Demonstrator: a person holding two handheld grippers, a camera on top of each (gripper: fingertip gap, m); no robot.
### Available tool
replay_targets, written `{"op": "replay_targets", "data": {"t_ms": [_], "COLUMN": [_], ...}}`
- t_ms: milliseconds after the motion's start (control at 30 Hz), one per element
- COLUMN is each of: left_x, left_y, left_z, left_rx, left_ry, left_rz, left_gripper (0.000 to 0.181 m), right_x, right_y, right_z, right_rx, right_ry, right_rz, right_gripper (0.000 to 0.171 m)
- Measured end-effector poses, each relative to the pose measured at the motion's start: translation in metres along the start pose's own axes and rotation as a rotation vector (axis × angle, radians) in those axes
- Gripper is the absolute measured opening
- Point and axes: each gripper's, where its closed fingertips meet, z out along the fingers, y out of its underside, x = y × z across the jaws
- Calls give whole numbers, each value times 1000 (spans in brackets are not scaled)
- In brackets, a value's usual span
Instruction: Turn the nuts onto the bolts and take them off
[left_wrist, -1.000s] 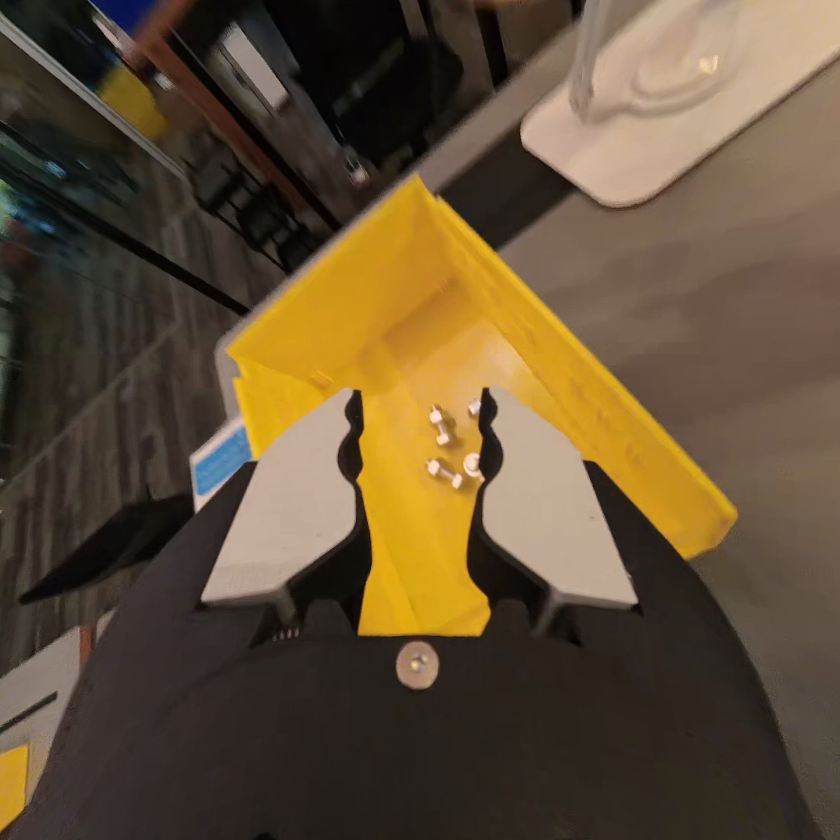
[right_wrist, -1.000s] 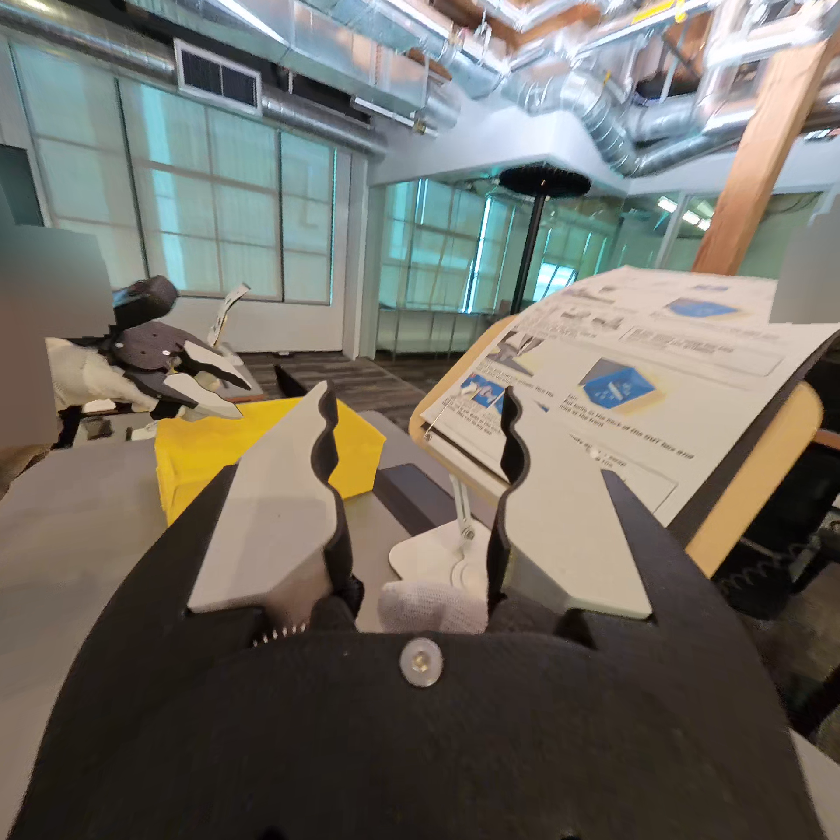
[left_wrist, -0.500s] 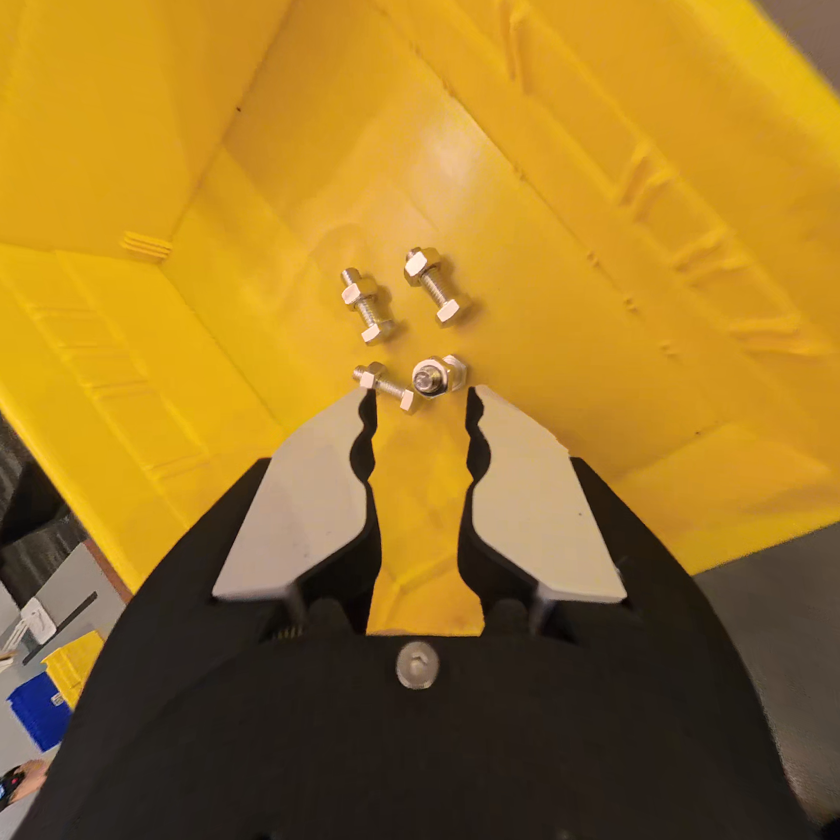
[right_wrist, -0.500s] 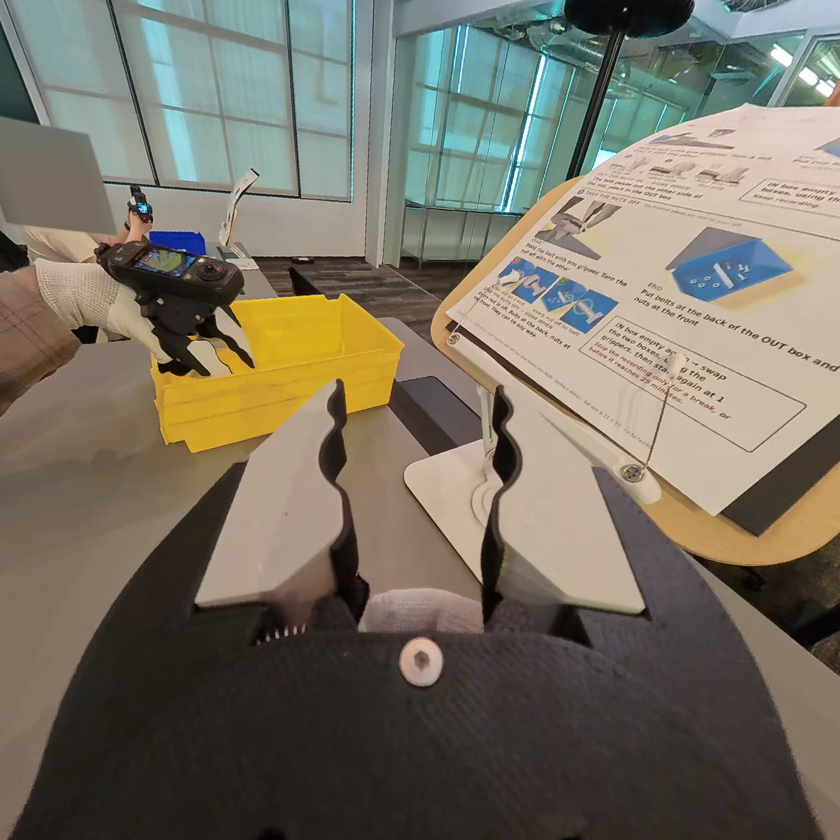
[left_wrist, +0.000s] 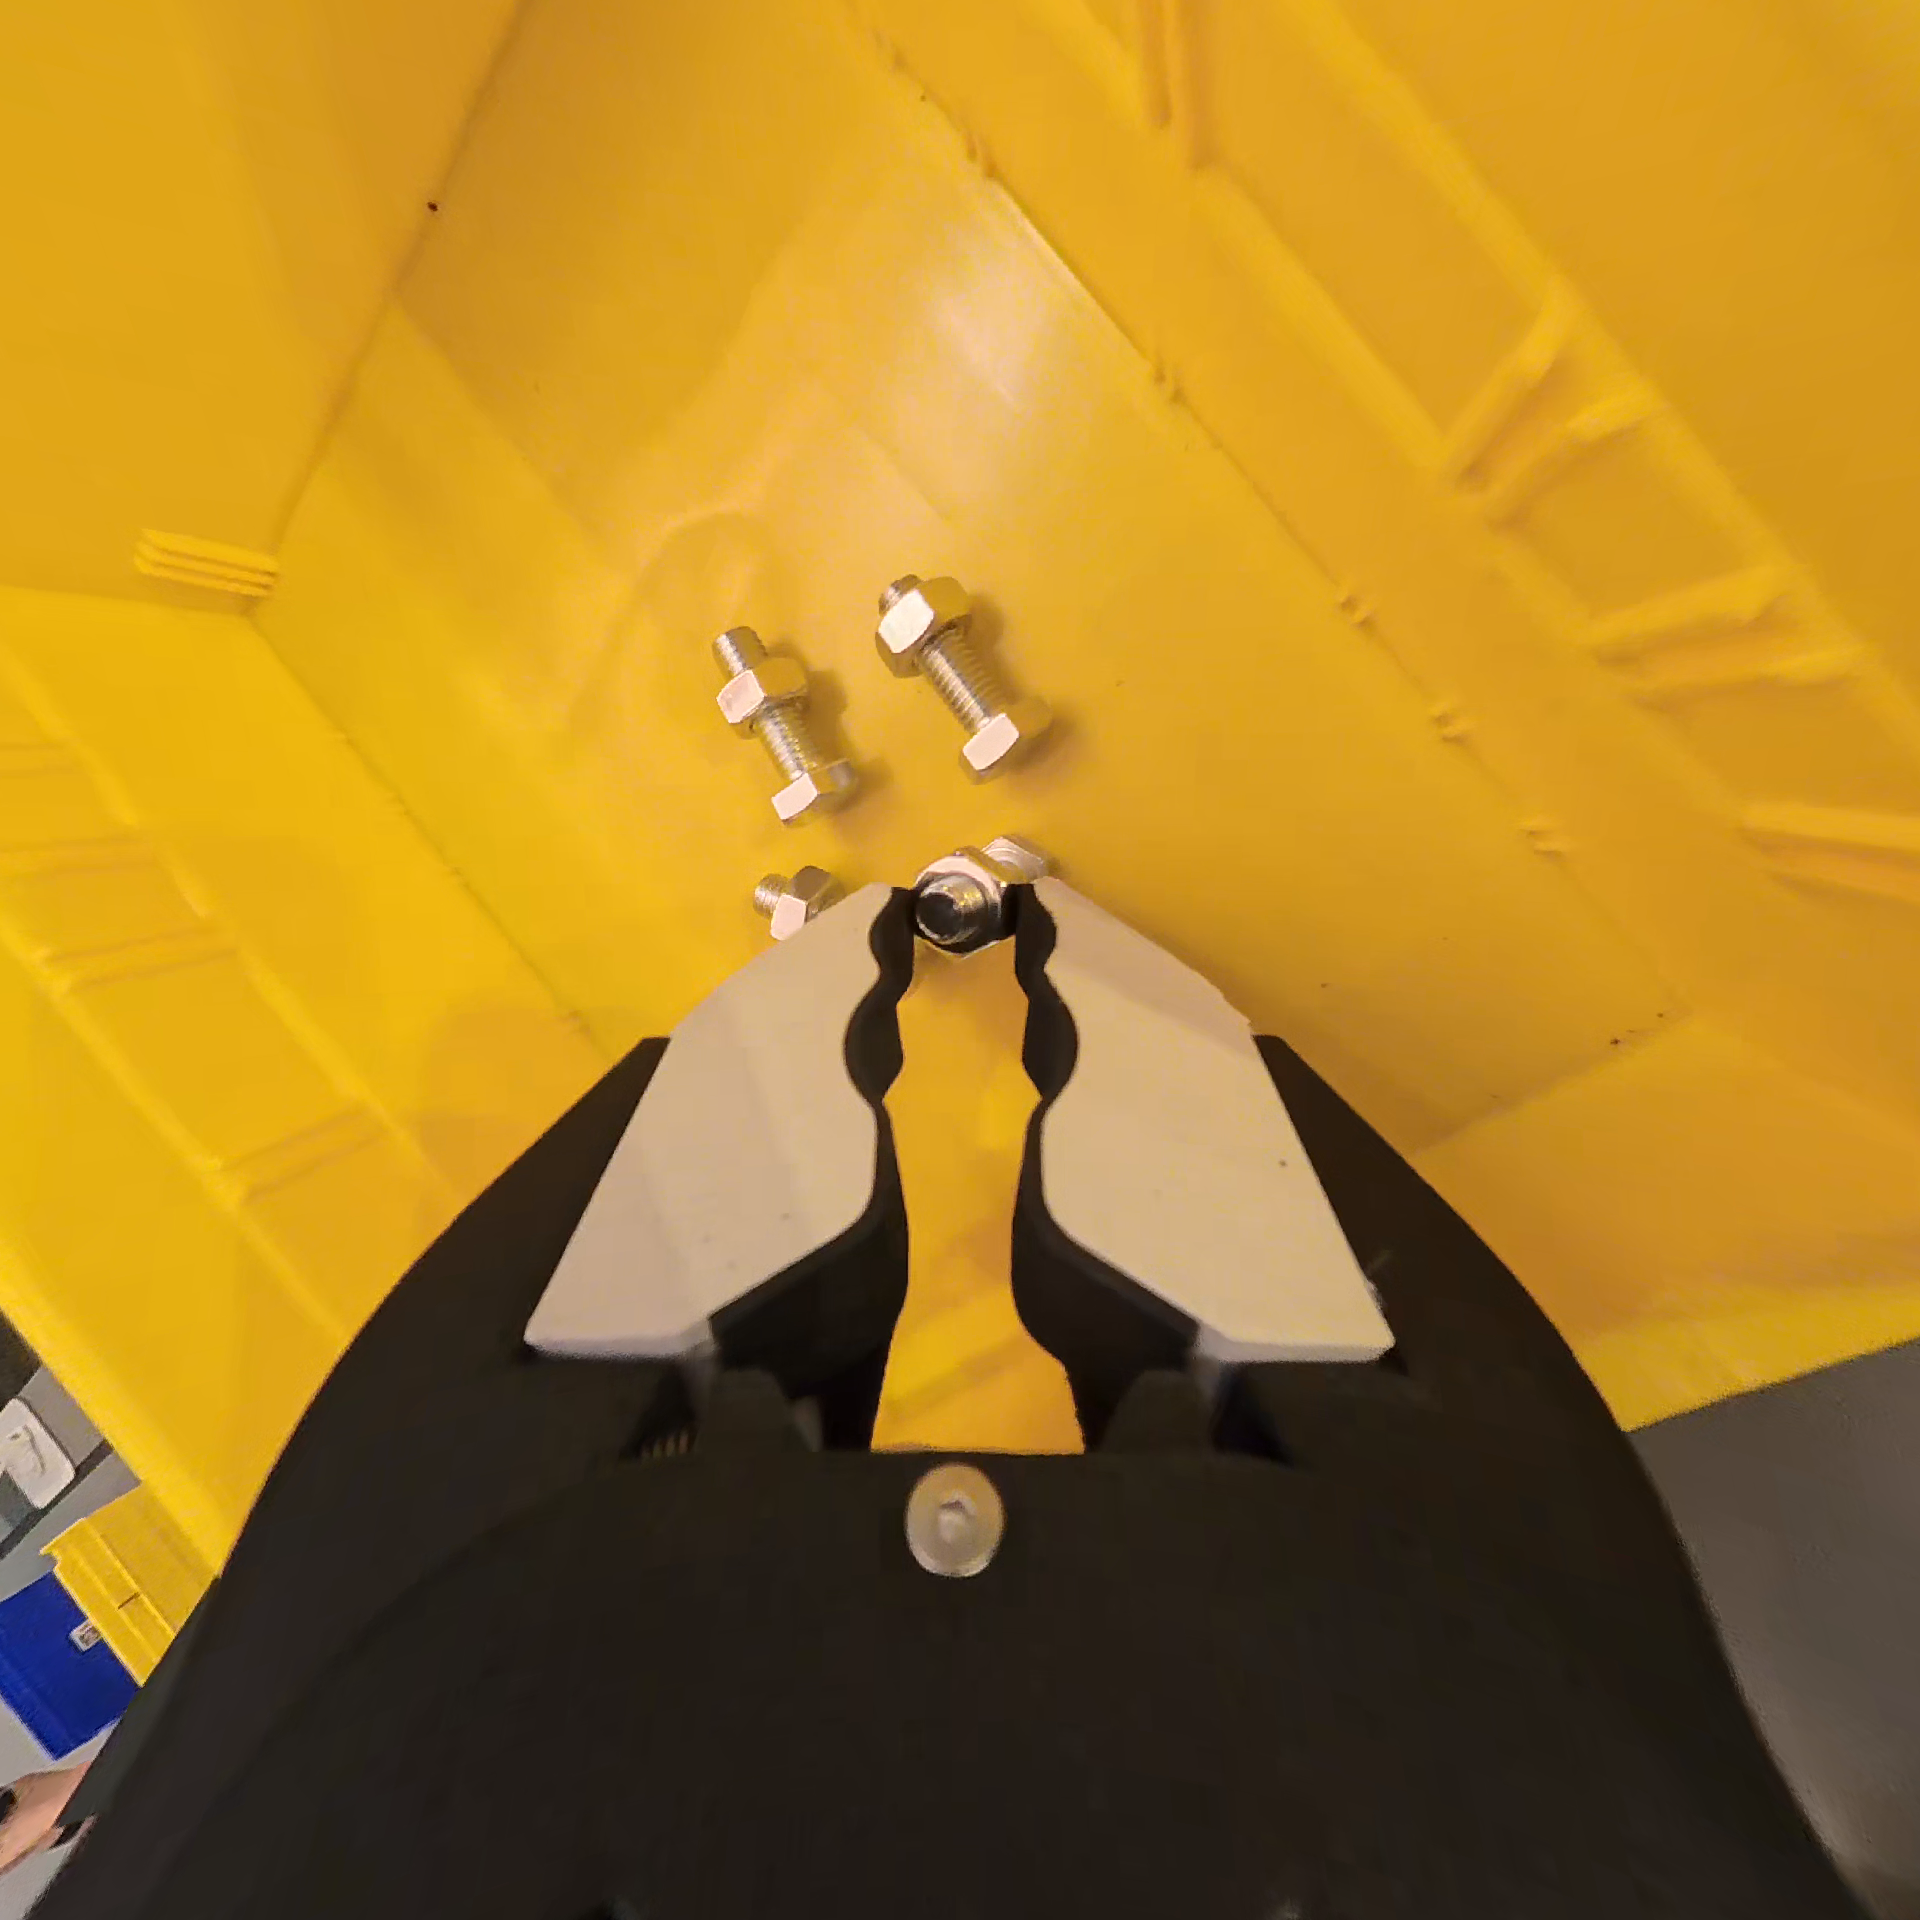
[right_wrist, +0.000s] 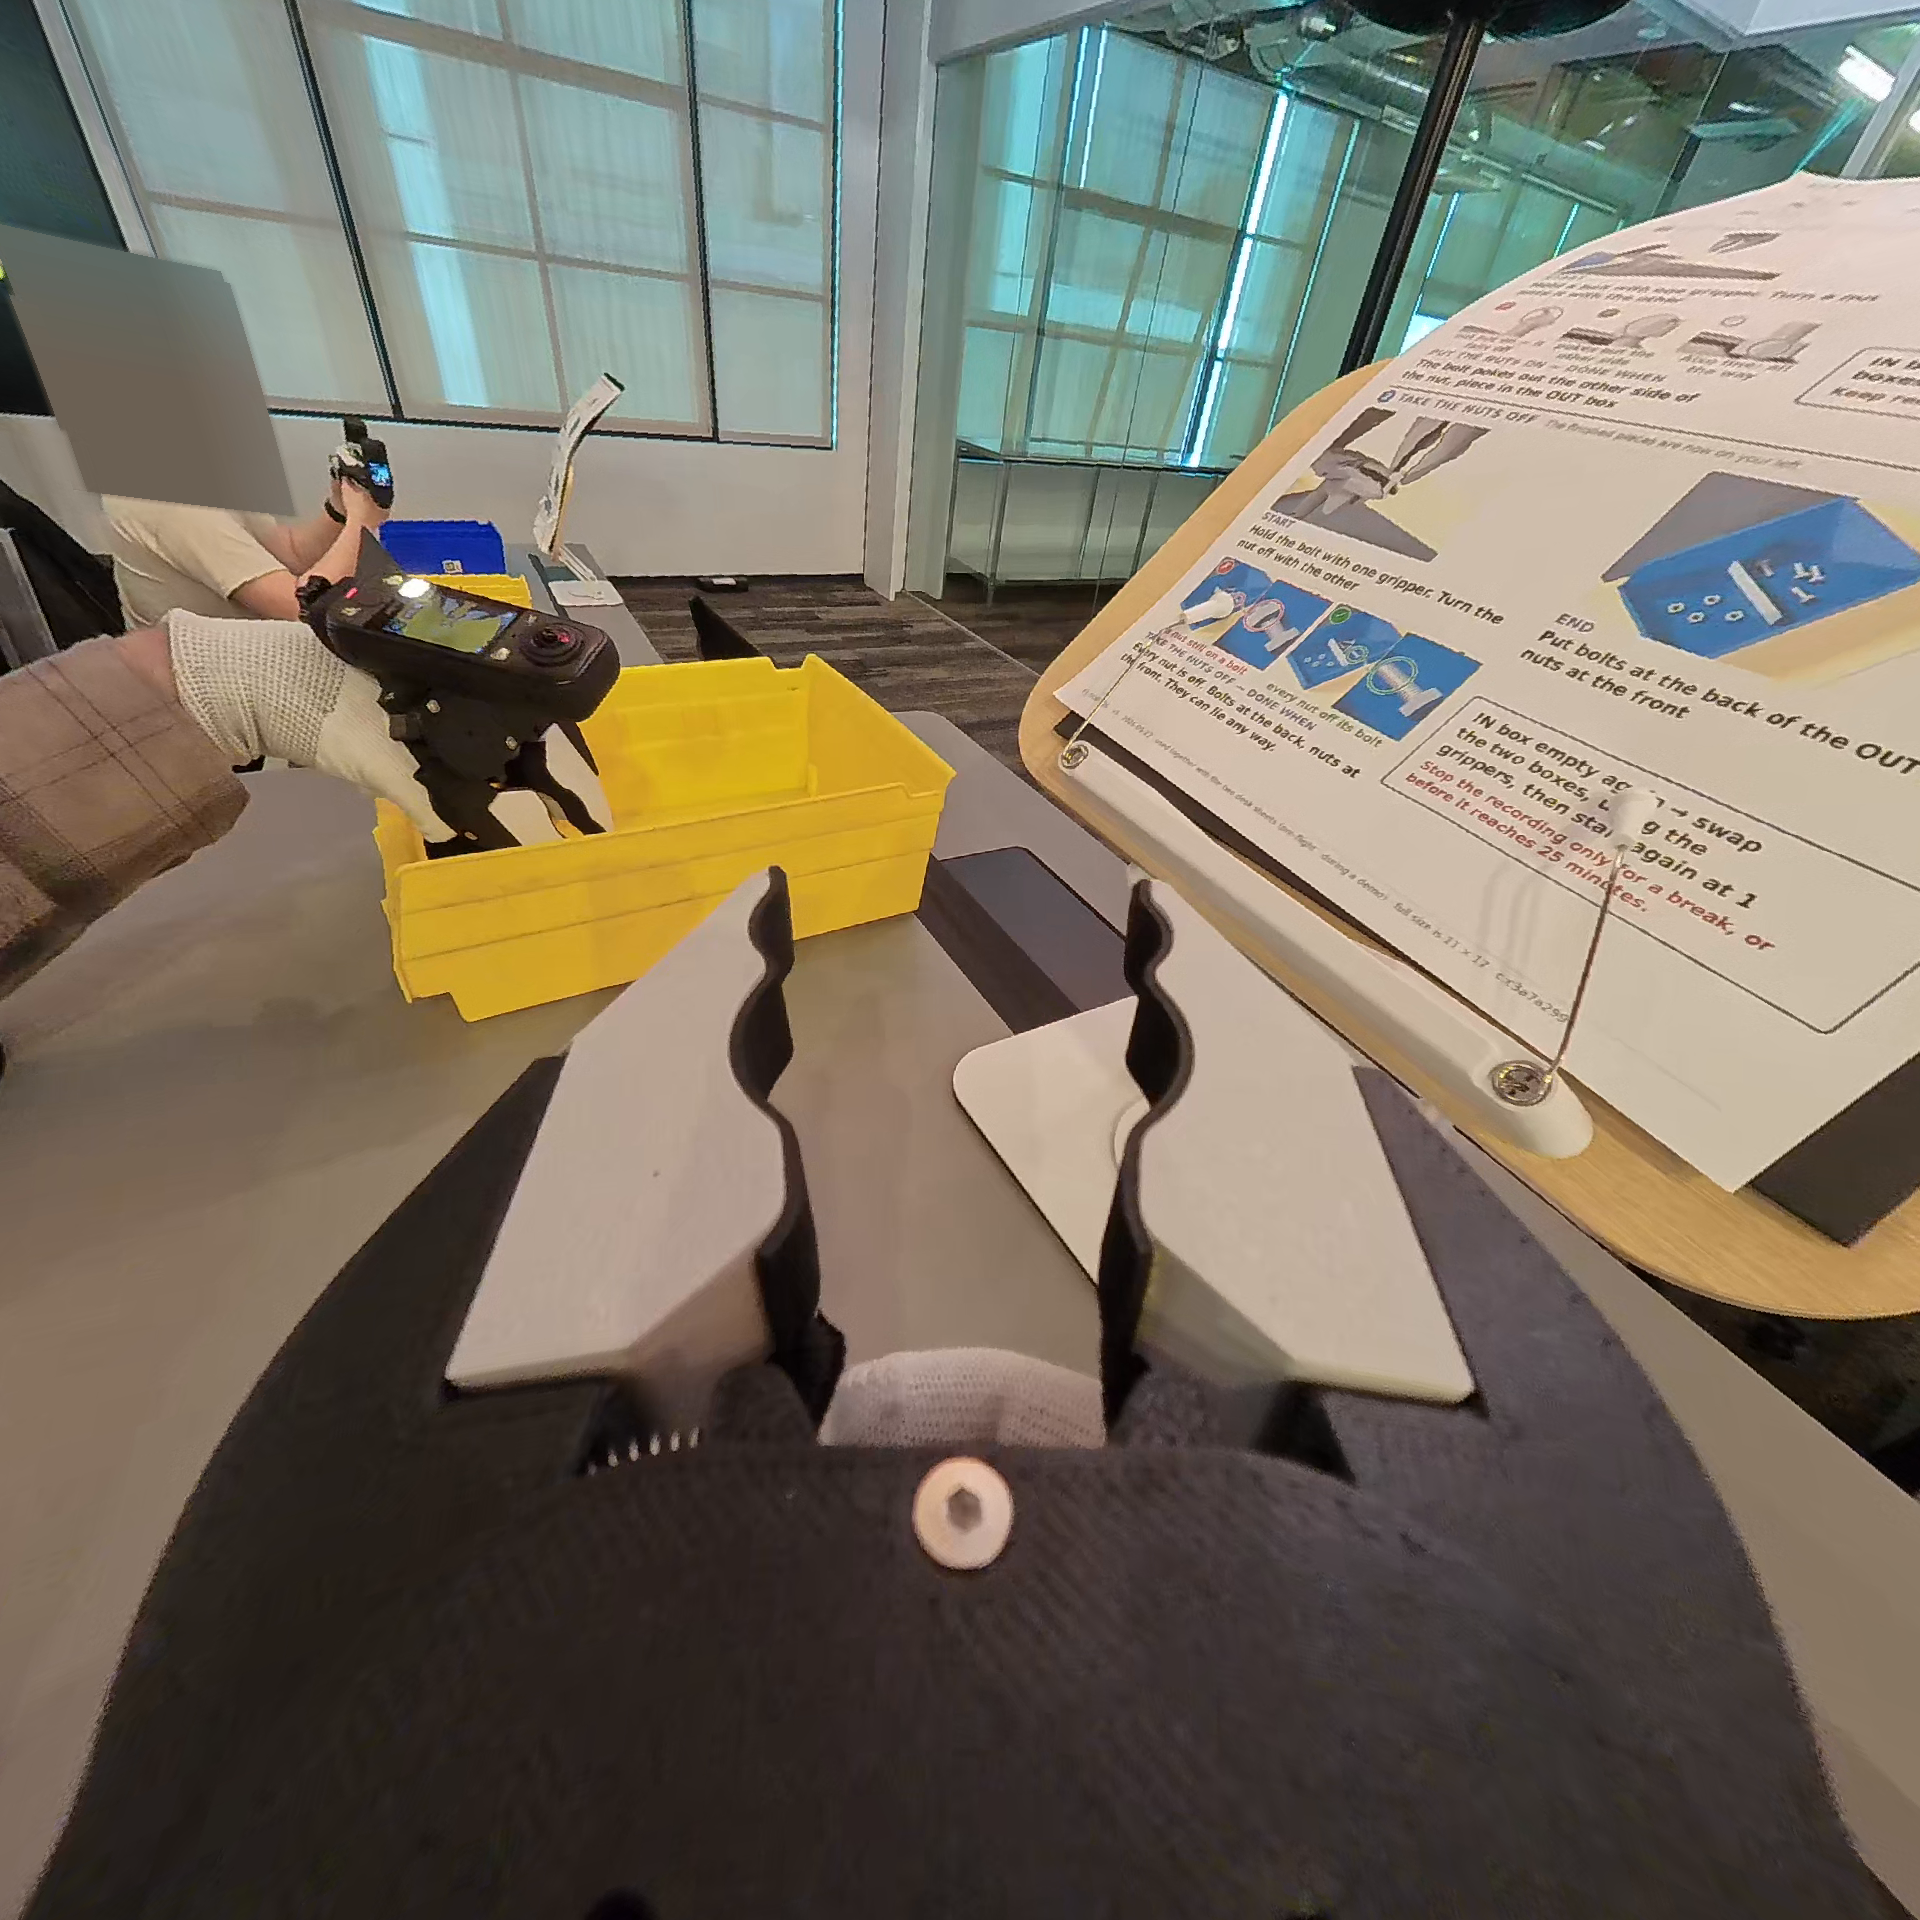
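Pinching a nutted bolt (left_wrist: 958, 906), left gripper (left_wrist: 957, 902) narrowed.

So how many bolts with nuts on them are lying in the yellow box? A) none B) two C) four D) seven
C: the left wrist view shows four bolts on the floor of the yellow box, and the left gripper has its fingertips on either side of the nearest bolt.

The bin (right_wrist: 665, 894) sits on the counter (right_wrist: 208, 1091), left of the document stand (right_wrist: 1049, 1091). Inside the bin, four nutted bolts (left_wrist: 784, 727) lie clustered; the left tool (left_wrist: 956, 914) reaches among them.
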Motion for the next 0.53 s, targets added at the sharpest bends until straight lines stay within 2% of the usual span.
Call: {"op": "replay_targets", "data": {"t_ms": [267, 533], "left_x": [-7, -2], "left_y": [-11, -41], "left_z": [-21, -80], "left_rx": [71, 230], "left_ry": [-31, -76], "left_rz": [-5, 45], "left_gripper": [19, 19], "right_x": [-10, -51], "right_y": [8, 23], "right_z": [7, 32], "right_rx": [-26, -74], "right_ry": [-25, -146], "right_rz": [-27, -87], "right_gripper": [63, 60]}}
